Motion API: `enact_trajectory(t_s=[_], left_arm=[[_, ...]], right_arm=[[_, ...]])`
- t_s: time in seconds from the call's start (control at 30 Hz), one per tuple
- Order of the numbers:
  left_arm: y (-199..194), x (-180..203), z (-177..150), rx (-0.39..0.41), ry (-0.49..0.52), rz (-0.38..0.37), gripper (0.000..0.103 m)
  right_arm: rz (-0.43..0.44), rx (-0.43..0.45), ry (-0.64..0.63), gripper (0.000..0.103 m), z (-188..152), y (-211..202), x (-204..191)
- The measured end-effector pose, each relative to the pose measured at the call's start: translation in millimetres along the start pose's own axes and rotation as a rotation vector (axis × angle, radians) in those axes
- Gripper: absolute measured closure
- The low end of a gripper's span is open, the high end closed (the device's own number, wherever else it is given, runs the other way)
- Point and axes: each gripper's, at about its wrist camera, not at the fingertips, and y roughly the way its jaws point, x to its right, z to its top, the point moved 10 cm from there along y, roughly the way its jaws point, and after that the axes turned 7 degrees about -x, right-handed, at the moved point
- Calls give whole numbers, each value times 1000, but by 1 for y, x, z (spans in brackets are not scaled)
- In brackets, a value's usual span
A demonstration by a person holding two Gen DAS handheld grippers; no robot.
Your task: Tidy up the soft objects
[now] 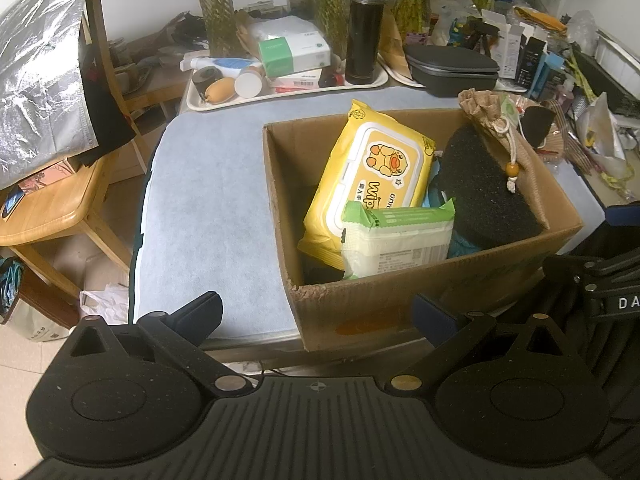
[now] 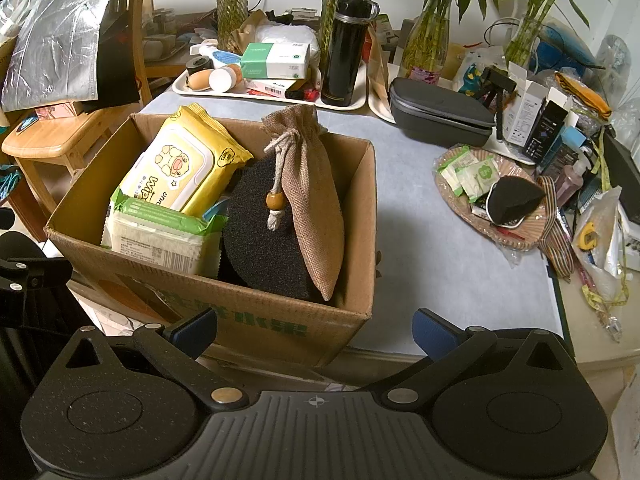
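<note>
Cardboard box (image 2: pixel 256 320) on bench (image 2: pixel 440 248): yellow wipes pack (image 2: pixel 188 164), green-topped tissue pack (image 2: pixel 160 236), black foam (image 2: pixel 260 232), burlap pouch (image 2: pixel 316 208), possibly more beneath; left gripper (image 1: pixel 318 314) and right gripper (image 2: pixel 316 328) before it, fingers apart, empty.

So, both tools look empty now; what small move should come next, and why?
Probably move the right tool toward the woven tray to take a small green-white packet. The cardboard box already holds the yellow wipes pack, burlap pouch and black sponge, and both tools, the left tool too, are open.
</note>
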Motion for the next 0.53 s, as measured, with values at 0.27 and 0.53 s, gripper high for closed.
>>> enact_trajectory(t_s=[0.27, 0.53], left_arm=[[0, 0, 0, -2, 2, 0, 0], [-1, -3, -2, 9, -11, 15, 0]], right_arm=[[-1, 0, -1, 0, 0, 0, 0], [-1, -1, 1, 0, 0, 0, 0]])
